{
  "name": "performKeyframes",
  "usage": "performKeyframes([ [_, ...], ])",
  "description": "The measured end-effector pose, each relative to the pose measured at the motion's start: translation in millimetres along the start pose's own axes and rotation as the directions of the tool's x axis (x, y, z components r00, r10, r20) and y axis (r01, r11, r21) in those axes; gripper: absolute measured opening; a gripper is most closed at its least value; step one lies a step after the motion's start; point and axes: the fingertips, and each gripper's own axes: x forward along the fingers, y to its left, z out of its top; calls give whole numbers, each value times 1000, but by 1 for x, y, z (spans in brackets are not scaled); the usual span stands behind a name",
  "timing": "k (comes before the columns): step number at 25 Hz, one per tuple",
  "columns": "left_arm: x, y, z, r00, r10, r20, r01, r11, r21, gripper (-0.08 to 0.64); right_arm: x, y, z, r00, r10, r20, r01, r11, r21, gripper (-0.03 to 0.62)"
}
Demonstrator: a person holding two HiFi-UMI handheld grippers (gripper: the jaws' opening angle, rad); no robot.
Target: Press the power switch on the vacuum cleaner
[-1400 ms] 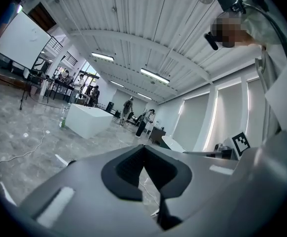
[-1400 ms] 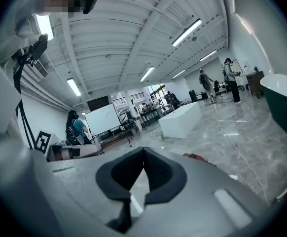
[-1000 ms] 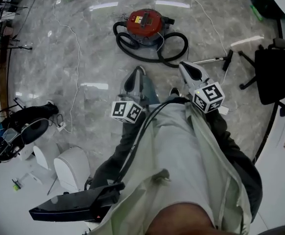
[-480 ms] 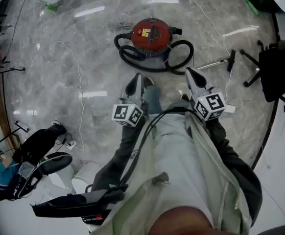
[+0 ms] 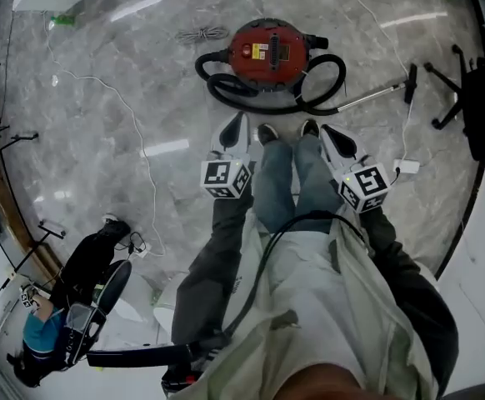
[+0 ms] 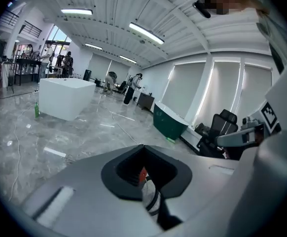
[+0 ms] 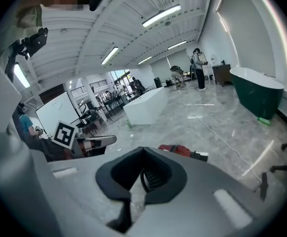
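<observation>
- Red canister vacuum cleaner point(image 5: 267, 50) sits on the marble floor point(image 5: 84, 157), just ahead of the person's shoes point(image 5: 267, 132). Its black hose point(image 5: 226, 90) loops round it, and the wand point(image 5: 374, 97) lies to its right.
- The power switch is too small to pick out; likely on the top panel.
- Left gripper point(image 5: 236, 127) and right gripper point(image 5: 332, 136) both hang short of the canister, jaws closed together, nothing held.
- Suggest poking with one closed tip, straight down, clear of the hose. The canister may roll, so press vertically.
</observation>
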Motion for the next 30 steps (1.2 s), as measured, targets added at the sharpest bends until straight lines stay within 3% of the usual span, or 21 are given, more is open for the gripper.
performKeyframes([
  [7,116,73,-61,998,37,-60,-37,999,-5,2,74,-49,-61,995,48,-83,-46,999,16,2],
  [13,188,124,-99,993,65,-98,-64,998,21,2,111,-90,-89,999,27,-39,-26,999,33,2],
  [18,224,139,-129,989,71,-133,-55,991,119,2,137,-121,-108,1000,-3,-19,4,999,52,2],
  [23,251,149,-136,982,85,-166,-53,980,192,2,150,-129,-132,998,27,-65,-23,998,58,2],
  [30,272,161,-148,961,105,-254,-53,978,204,2,154,-131,-131,998,3,-61,-4,1000,-18,2],
])
